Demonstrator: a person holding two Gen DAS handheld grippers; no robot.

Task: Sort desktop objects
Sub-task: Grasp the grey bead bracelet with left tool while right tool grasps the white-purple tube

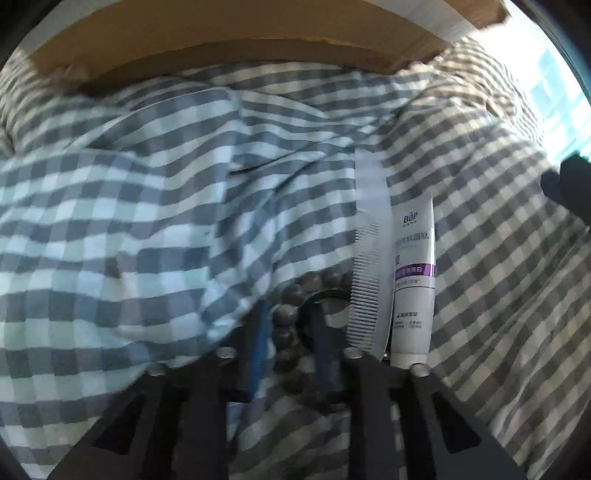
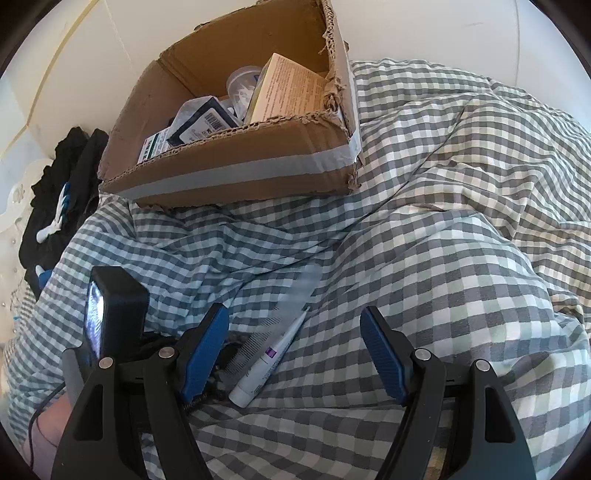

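Observation:
A dark bead bracelet [image 1: 291,317], a translucent white comb [image 1: 371,266] and a white toothpaste tube [image 1: 413,280] with a purple band lie together on the grey checked bedspread. My left gripper [image 1: 291,332] is low over the bracelet, its blue fingers [image 1: 258,343] close together around the beads. Whether they grip the beads is blurred. My right gripper [image 2: 295,354] is open and empty above the tube [image 2: 266,362] and the comb [image 2: 295,302]. The left gripper's black body [image 2: 118,306] shows at the right view's lower left.
An open cardboard box [image 2: 236,173] with packets, a jar and a carton stands on the bed by the white wall; it also shows in the left wrist view [image 1: 221,33]. Black clothing [image 2: 62,192] lies at the left. The bedspread [image 2: 461,240] is rumpled.

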